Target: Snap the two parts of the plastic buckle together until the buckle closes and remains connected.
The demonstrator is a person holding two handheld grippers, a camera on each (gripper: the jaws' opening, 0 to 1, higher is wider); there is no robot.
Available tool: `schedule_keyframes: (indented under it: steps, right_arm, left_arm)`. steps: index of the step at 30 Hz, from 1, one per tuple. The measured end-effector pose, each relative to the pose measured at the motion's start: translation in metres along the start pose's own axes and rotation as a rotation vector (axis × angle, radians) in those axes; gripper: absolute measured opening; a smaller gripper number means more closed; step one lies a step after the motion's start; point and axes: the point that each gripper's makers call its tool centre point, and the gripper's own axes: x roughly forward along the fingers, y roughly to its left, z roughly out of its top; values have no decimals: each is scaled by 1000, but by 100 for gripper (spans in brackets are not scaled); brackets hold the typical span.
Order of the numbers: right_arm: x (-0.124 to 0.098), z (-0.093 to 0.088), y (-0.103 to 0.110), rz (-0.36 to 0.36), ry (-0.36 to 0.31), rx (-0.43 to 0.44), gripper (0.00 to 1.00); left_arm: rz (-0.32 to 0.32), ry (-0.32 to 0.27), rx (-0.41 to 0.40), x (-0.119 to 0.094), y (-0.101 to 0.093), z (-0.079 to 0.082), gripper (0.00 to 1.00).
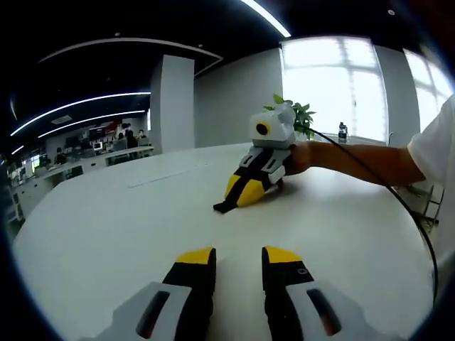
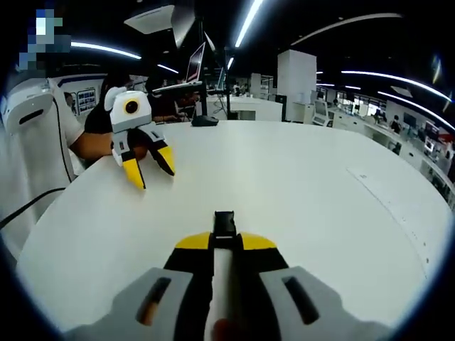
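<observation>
A black plastic buckle part (image 2: 225, 223) sticks out from between the yellow tips of my right gripper (image 2: 225, 241), which is shut on it just above the white table (image 2: 306, 192). In the left gripper view the same gripper (image 1: 239, 195) rests low on the table (image 1: 114, 220), held by a hand, with the black buckle part (image 1: 223, 206) poking from its tip. My left gripper (image 1: 238, 257) stands open with nothing between its jaws, a short way from the right one. From the right gripper view, the left gripper (image 2: 151, 172) hovers open at the far left.
A person's forearm (image 1: 355, 158) and a black cable (image 1: 409, 213) reach in from the right. A green plant (image 1: 302, 117) and a bottle (image 1: 343, 132) stand beyond the table's far edge. A monitor stand (image 2: 205, 119) sits at the table's far side. Office desks lie behind.
</observation>
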Motion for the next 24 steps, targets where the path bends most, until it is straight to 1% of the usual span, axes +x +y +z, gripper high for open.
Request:
schedule_keyframes:
  steps: [9,11,15,22,24]
  right_arm:
    - [-3,-1,1,-8,-5,16,13]
    - [-3,0,2,-7,-10,14,16]
    - [-4,-1,4,-4,-10,15,19]
    - [-5,-1,5,-11,-11,15,29]
    - [-5,-1,7,-11,-16,24,30]
  left_arm:
    - [-1,14,18,1,-1,-1,25]
    - [0,13,16,1,0,-1,25]
    - [-3,12,16,1,-1,-1,25]
    - [-5,13,17,1,-1,-1,25]
    - [-7,13,18,1,-2,-1,25]
